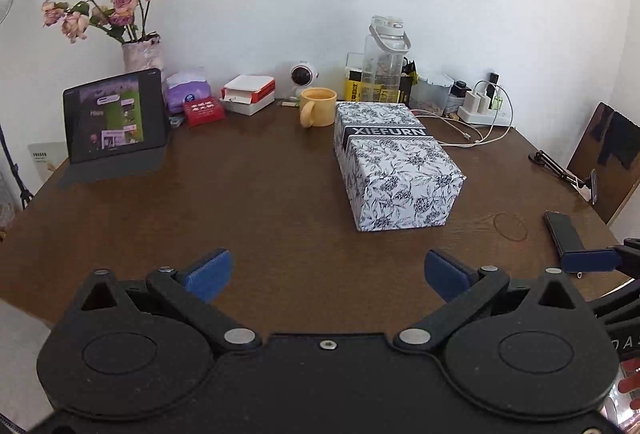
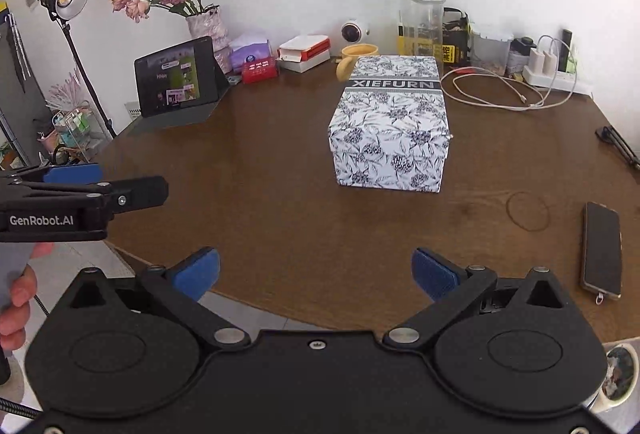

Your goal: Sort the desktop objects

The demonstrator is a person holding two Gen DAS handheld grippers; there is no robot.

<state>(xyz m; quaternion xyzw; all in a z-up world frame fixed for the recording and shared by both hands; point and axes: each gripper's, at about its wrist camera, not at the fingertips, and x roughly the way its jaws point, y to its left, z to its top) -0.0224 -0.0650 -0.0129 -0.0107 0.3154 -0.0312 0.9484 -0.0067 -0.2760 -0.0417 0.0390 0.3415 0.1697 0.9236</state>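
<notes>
A white box with a dark floral print and the word XIEFURN (image 1: 394, 159) (image 2: 392, 127) lies closed on the brown desk (image 1: 240, 201) (image 2: 260, 169), right of centre. A dark phone (image 2: 602, 250) (image 1: 564, 234) lies flat near the right edge. A yellow mug (image 1: 317, 106) (image 2: 352, 57) stands behind the box. My left gripper (image 1: 327, 274) hovers open over the near desk edge, holding nothing. My right gripper (image 2: 316, 274) is open and empty too, short of the box. The left gripper's body (image 2: 80, 197) shows at the left of the right wrist view.
Along the back wall stand a tablet on a stand (image 1: 116, 115), a vase of roses (image 1: 142, 53), a tissue pack (image 1: 187, 89), a red and white box (image 1: 249, 93), a small camera (image 1: 302, 75), a clear bottle (image 1: 384, 61) and a power strip with cables (image 1: 486, 109). A black clamp arm (image 1: 560, 169) lies far right.
</notes>
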